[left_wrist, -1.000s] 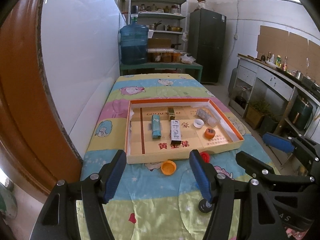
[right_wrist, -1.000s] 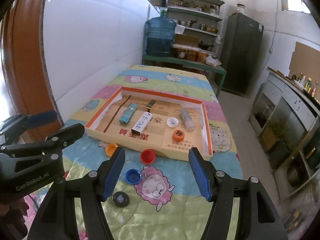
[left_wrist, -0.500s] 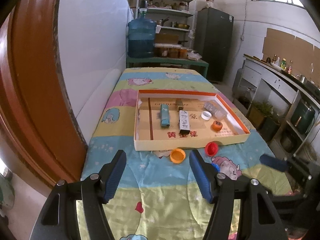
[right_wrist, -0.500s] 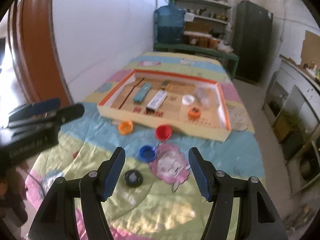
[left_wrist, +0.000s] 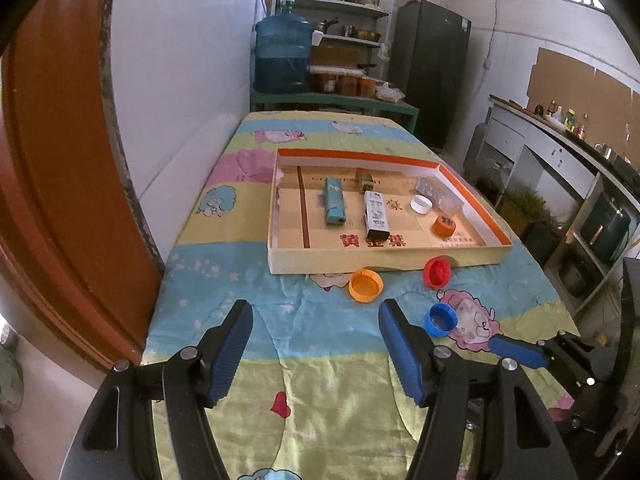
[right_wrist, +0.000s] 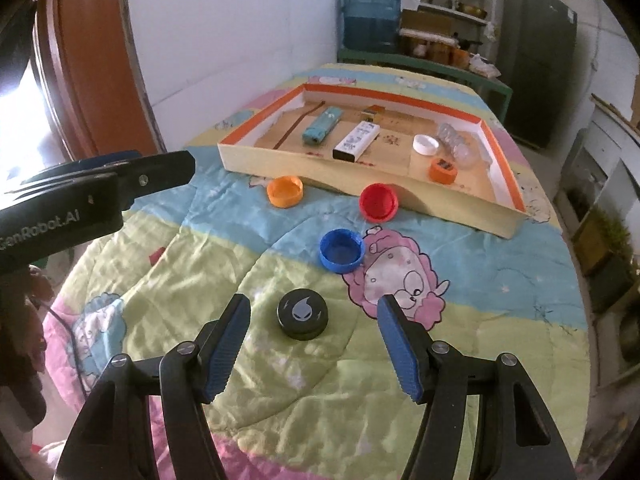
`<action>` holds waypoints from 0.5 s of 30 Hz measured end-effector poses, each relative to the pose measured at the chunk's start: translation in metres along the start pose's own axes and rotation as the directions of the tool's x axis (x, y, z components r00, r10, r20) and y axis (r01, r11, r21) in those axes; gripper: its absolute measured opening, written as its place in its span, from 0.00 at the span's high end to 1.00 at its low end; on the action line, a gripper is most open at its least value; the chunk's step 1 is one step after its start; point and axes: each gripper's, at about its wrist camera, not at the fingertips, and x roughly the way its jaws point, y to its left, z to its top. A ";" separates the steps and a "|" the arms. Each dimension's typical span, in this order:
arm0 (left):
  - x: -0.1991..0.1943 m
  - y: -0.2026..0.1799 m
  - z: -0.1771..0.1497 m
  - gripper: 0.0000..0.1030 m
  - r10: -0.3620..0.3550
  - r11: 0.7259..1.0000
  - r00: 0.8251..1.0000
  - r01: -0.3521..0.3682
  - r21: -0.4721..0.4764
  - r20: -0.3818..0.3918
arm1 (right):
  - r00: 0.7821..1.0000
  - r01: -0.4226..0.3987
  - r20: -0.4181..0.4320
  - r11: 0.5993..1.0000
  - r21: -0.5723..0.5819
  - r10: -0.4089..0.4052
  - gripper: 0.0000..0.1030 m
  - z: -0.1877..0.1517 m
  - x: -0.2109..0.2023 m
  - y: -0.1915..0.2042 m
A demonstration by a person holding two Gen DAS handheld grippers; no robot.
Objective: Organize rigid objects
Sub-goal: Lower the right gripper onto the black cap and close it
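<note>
While spread wide and empty, right claw (right_wrist: 314,322) frames black cap (right_wrist: 303,313), lower centre. Left claw (left_wrist: 316,326) likewise released, orange cap (left_wrist: 365,285) just above.

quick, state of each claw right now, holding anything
Left claw: open, holding nothing.
Right claw: open, holding nothing; black cap lies on the quilt between its fingers, untouched.
</note>
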 end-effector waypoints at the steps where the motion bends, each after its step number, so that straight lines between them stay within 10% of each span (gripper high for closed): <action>1: 0.003 0.000 0.000 0.37 -0.003 1.000 1.000 0.003 0.002 -0.007 | 1.000 0.002 -0.003 1.000 -0.003 -0.002 0.35 0.000 0.003 0.001; 9: 0.017 -0.003 0.002 0.37 -0.006 1.000 0.999 0.006 0.014 -0.032 | 0.999 0.029 -0.013 0.999 -0.029 -0.029 0.35 0.001 0.018 0.003; 15: 0.021 -0.005 0.003 0.37 -0.002 1.000 0.999 0.003 0.019 -0.035 | 0.999 0.029 -0.028 0.999 -0.038 -0.030 0.55 0.001 0.026 0.004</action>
